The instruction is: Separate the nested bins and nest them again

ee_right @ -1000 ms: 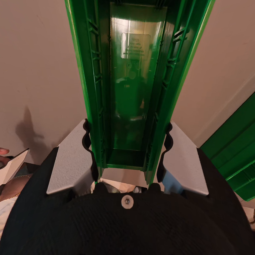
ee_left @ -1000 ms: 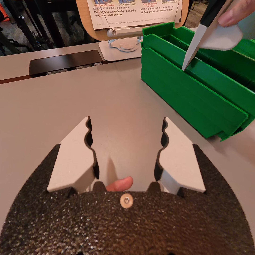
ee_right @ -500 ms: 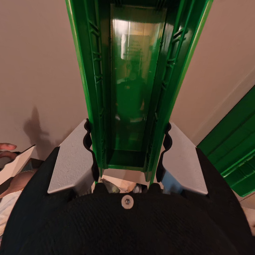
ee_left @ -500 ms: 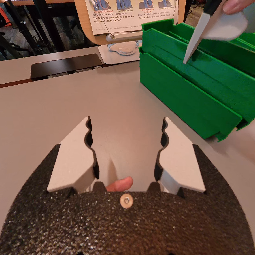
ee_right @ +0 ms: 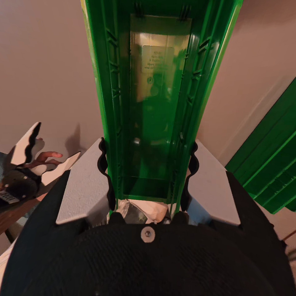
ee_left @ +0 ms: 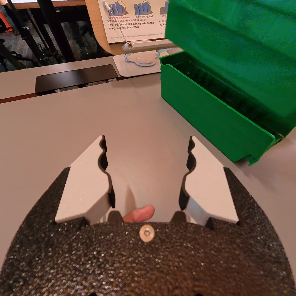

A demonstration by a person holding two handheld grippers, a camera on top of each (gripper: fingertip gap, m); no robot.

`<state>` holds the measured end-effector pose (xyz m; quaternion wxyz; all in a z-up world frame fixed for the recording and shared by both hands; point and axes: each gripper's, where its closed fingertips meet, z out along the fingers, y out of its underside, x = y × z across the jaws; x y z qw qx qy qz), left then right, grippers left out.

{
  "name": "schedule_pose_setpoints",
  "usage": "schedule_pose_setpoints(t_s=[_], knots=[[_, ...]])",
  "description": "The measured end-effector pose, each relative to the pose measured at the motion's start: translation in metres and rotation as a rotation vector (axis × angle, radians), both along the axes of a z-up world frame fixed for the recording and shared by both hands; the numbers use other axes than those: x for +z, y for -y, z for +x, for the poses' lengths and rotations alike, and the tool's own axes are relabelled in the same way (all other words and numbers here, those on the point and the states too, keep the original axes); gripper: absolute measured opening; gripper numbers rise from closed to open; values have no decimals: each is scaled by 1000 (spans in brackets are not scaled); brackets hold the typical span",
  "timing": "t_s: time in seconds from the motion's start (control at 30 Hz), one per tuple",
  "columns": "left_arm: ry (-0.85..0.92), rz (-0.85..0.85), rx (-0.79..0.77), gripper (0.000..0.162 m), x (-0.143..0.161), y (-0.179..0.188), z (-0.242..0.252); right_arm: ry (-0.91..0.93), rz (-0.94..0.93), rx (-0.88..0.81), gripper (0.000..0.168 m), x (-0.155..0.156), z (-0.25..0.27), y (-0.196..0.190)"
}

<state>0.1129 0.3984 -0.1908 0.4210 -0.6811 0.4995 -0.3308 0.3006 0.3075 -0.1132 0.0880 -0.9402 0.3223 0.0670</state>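
A: What is the right gripper (ee_right: pixel 148 173) doing?

B: Its fingers (ee_right: pixel 84 181) are clamping a long green bin (ee_right: pixel 153 96) across its width, one black pad pressing on each long outer wall. The near end wall is sitting deep in the gap, close to the base of the fingers, and the rest of the bin is running straight out toward 12 o'clock, past the fingertips. The open top is facing the camera, so the glossy floor and a pale label are showing.

A: Is that bin touching the table (ee_right: pixel 48 72)?

B: In the left wrist view it is hanging in the air (ee_left: pixel 232 48) at about 1 o'clock, blurred, above a second green bin (ee_left: pixel 216 118) that is standing on the table (ee_left: pixel 80 128). The two look apart, though I cannot tell by how much.

A: And the left gripper (ee_left: pixel 147 173)?

B: Its fingers (ee_left: pixel 86 181) are standing wide apart with only bare table between them. The standing bin is lying at 2 o'clock of them, well clear of the fingertips. From the right wrist view that gripper (ee_right: pixel 48 147) is showing at 9 o'clock, a hand (ee_right: pixel 46 158) wrapping around it.

A: Anything else?

B: More green bins (ee_right: pixel 269 160) are lying at 3 o'clock in the right wrist view, and a printed sheet on a stand (ee_left: pixel 136 24) is standing at the far edge, at 12 o'clock.
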Motion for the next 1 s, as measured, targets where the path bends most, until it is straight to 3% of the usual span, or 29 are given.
schedule_pose_setpoints(t_s=[0.2,0.37,0.7,1.0], knots=[[-1,-4,4,100,-1,-2,-1,10,29,-5,102,50,16,15],[0,-3,2,100,0,-1,-1,89,-34,-71,102,58,51,48],[-9,-7,9,100,-4,-4,-1,0,-125,-128,102,-24,76,91],[-44,-8,7,100,-16,-4,3,-56,-122,-142,103,-68,86,93]])
